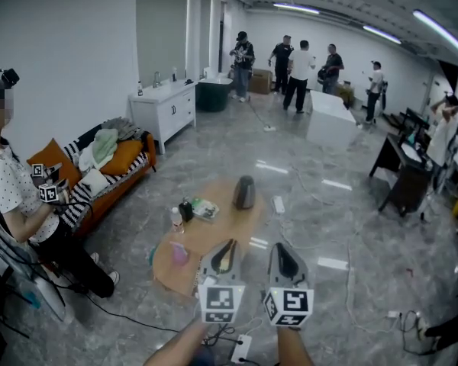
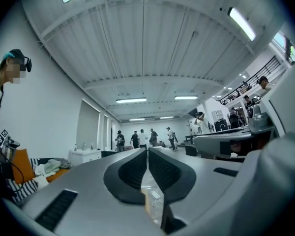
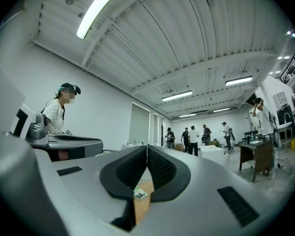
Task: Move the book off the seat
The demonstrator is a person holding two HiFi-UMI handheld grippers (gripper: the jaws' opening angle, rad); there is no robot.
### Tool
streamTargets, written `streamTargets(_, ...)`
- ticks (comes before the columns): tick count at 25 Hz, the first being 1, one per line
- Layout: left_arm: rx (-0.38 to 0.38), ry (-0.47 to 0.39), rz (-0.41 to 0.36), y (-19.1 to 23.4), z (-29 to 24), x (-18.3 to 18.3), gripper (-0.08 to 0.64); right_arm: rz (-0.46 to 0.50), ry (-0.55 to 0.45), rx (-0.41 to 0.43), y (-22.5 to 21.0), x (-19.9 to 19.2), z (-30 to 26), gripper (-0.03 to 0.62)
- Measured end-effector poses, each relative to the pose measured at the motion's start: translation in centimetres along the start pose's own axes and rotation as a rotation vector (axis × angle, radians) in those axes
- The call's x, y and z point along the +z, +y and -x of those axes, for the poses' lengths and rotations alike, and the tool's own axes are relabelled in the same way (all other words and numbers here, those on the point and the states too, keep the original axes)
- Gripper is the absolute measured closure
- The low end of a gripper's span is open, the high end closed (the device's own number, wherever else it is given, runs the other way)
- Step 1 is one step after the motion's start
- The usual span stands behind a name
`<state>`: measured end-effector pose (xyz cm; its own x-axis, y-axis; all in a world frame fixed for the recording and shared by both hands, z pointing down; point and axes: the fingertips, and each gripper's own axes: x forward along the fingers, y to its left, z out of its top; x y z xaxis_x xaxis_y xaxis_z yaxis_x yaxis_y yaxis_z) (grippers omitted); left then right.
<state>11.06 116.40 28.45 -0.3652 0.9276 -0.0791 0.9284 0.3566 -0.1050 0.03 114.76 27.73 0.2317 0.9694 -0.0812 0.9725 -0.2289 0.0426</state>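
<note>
Both pinched together, empty: left hand-held gripper (image 1: pixel 227 252), right hand-held gripper (image 1: pixel 281 256). Job looks not started. Sofa (image 1: pixel 120 187) far left; book not clear there. Next: go over, open wide, find book.

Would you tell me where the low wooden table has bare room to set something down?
The table is bare in its middle, from the dark jug down toward the pink object. Its left rim is crowded: a bottle and a flat packet close together.
</note>
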Motion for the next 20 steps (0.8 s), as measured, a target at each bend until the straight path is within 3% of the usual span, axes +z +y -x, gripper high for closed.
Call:
streamTargets(1,-0.006,-0.001,0.003,-0.1,0.2,0.0,0.556,-0.002,0.007,-0.002,0.1,0.0,0.1,0.588)
streamTargets(5,-0.033,0.006,0.003,-0.8,0.7,-0.3,0.557,0.005,0.025,-0.009,0.2,-0.1,0.6,0.588)
streamTargets(20,-0.019,0.001,0.0,-0.5,3.0,-0.6,0.557,0.03,0.018,-0.03,0.5,0.4,2.7,0.588)
